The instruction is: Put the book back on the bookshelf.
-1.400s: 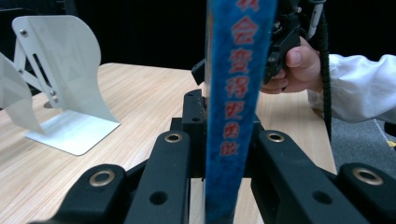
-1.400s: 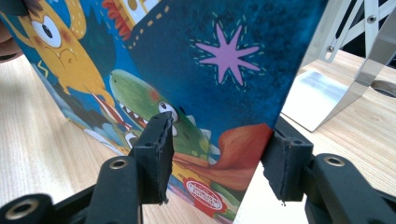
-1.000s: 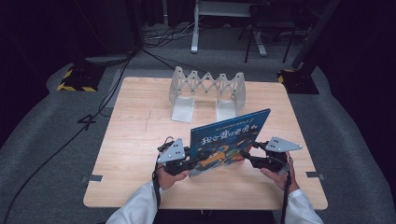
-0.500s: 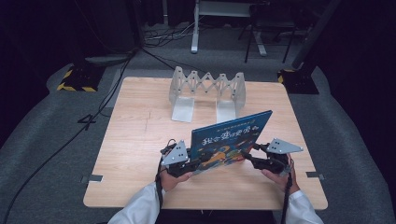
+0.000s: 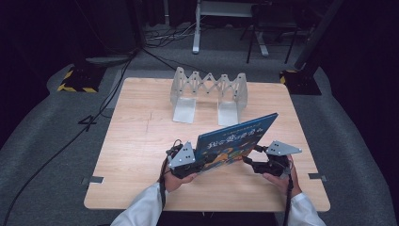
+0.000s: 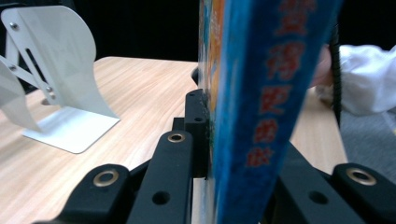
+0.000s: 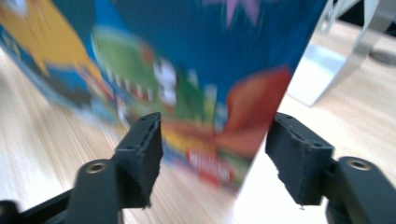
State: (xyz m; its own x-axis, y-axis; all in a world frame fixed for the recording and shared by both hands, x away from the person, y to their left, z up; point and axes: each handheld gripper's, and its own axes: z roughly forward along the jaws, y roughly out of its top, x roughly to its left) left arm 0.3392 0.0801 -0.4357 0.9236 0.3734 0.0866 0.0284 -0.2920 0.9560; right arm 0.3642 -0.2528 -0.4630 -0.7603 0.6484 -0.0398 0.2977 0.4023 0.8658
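A blue picture book (image 5: 235, 139) with cartoon animals on its cover stands tilted on its lower edge over the near part of the wooden table (image 5: 136, 141). My left gripper (image 5: 195, 165) is shut on the book's left end; in the left gripper view the black jaws clamp the book (image 6: 261, 93) edge-on. My right gripper (image 5: 249, 162) is at the book's right lower corner. Its jaws have just been opening. In the right gripper view they stand wide apart (image 7: 215, 149), with the book's corner (image 7: 196, 60) in the gap and neither pad touching it.
A white expanding book rack (image 5: 209, 89) with curved metal dividers stands at the table's far side; it appears as the rack (image 6: 60, 70) in the left gripper view, and one foot (image 7: 322, 70) lies behind the book in the right gripper view. Dark floor, cables and stands surround the table.
The right gripper's jaws have spread off the book's right corner. The left gripper keeps its hold, and both hands and the book stay about where they were.
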